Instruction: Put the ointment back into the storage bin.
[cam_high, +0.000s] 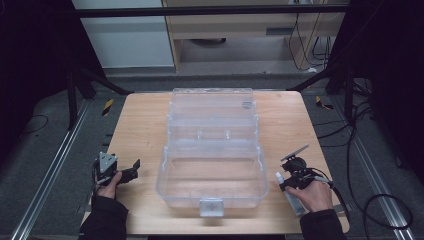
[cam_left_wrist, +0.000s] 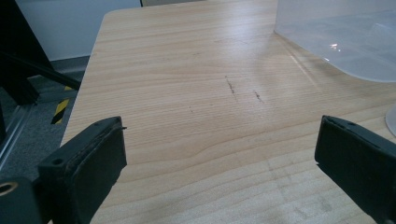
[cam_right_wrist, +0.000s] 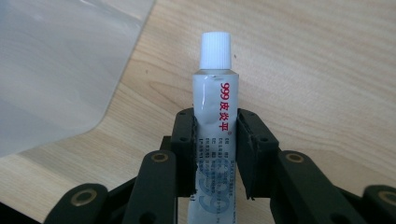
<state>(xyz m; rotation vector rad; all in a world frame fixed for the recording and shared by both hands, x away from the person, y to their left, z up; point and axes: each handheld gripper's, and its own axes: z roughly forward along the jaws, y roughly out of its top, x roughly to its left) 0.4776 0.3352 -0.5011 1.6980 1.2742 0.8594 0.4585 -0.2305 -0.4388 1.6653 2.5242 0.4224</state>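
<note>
The ointment tube (cam_right_wrist: 215, 126) is clamped between the right gripper's (cam_right_wrist: 215, 154) jaws on the table (cam_high: 145, 130), just right of the clear box (cam_high: 212, 150) (its tail is cut off). The left gripper (cam_left_wrist: 219, 154) is held wide open, empty.

Glossy tube (cam_right_wrist: 215, 135), clear plastic box (cam_high: 212, 150), matt wooden table (cam_left_wrist: 196, 93).

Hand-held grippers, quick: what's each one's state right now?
Left hand-held gripper: open, nothing between its jaws.
Right hand-held gripper: shut on the white tube.
</note>
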